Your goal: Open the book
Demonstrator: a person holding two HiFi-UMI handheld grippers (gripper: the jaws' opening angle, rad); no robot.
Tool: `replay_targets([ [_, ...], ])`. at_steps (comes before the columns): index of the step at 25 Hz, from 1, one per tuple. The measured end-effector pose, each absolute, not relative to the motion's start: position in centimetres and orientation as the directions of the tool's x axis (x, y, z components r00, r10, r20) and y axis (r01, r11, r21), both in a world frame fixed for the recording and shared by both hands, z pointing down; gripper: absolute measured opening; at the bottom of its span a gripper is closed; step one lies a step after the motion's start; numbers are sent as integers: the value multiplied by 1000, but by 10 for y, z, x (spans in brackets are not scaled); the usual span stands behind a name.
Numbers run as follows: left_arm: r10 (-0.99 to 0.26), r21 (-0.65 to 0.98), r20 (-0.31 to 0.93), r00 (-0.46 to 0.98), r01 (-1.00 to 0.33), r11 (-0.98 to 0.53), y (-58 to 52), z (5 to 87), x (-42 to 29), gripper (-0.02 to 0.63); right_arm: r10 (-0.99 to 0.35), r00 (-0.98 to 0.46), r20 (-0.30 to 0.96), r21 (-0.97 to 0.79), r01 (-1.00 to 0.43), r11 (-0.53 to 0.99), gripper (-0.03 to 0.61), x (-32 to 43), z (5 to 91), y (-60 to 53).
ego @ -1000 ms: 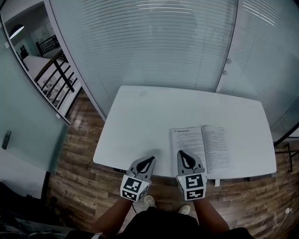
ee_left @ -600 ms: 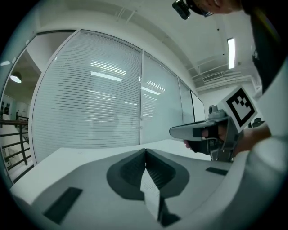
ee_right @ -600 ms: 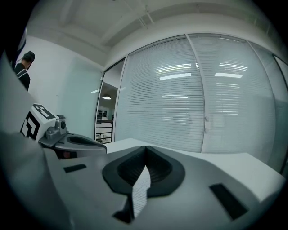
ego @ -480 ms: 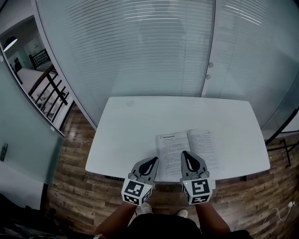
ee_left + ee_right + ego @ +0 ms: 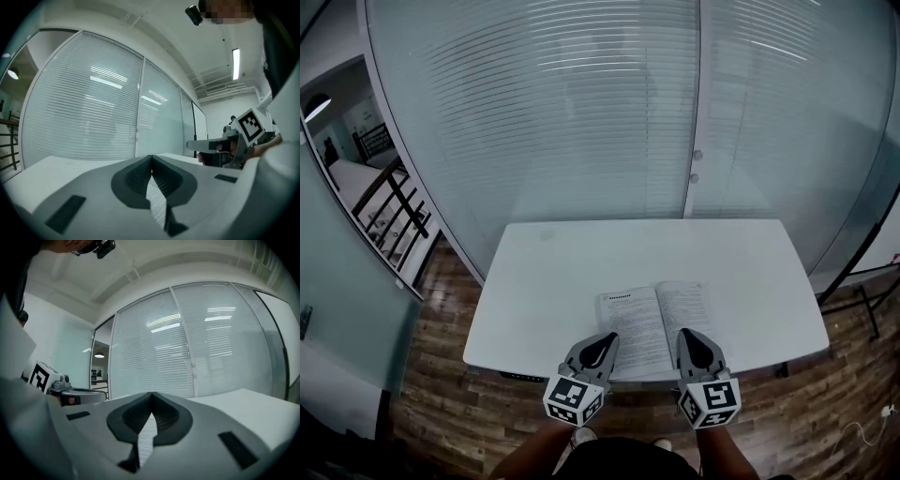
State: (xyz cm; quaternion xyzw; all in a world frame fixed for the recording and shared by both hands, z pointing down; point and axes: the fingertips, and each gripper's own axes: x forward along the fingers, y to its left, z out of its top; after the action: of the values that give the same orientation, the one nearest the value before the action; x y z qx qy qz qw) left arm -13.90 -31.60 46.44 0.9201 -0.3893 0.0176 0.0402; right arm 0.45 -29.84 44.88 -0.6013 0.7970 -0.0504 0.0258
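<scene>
The book (image 5: pixel 660 318) lies open and flat on the white table (image 5: pixel 553 281), near its front edge, with two printed pages showing. My left gripper (image 5: pixel 608 337) hovers level at the table's near edge, just left of the book, its jaws shut with nothing between them. My right gripper (image 5: pixel 685 333) is held level over the lower corner of the right page, also shut and empty. In the left gripper view the jaws (image 5: pixel 151 157) meet at the tip, and the page (image 5: pixel 157 206) shows below them. The right gripper view shows its gripper (image 5: pixel 152 393) the same way.
A glass wall with horizontal blinds (image 5: pixel 581 112) and a door with a round handle (image 5: pixel 697 155) stand behind the table. Wooden floor (image 5: pixel 441 375) surrounds it. A stair railing (image 5: pixel 389 202) is at the far left. The person's arms come in from the bottom edge.
Both grippers have drawn back toward the table's near edge and risen a little. The right one has shifted from the book's left page toward its right page. The book has stayed open.
</scene>
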Motion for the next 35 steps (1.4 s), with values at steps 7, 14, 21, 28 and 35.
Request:
replay_targets([
  [7, -719, 78, 76, 691, -723, -686, -317, 470, -138, 11, -949, -314, -5, -57, -948, 314, 3, 13, 443, -290],
  [14, -726, 88, 64, 685, -728, -680, -310, 476, -146, 11, -907, -418, -51, 70, -908, 414, 3, -15, 421, -278],
  [21, -712, 95, 82, 697, -717, -691, -303, 481, -146, 11, -936, -349, -37, 42, -937, 348, 2, -6, 419, -286],
  [28, -701, 79, 74, 709, -705, -705, -304, 474, -144, 11, -936, -346, -66, -21, -937, 348, 2, -3, 415, -286],
  [35, -669, 78, 43, 742, -670, -738, -303, 469, -134, 11, -961, -274, -27, 53, -961, 273, 2, 6, 418, -295],
])
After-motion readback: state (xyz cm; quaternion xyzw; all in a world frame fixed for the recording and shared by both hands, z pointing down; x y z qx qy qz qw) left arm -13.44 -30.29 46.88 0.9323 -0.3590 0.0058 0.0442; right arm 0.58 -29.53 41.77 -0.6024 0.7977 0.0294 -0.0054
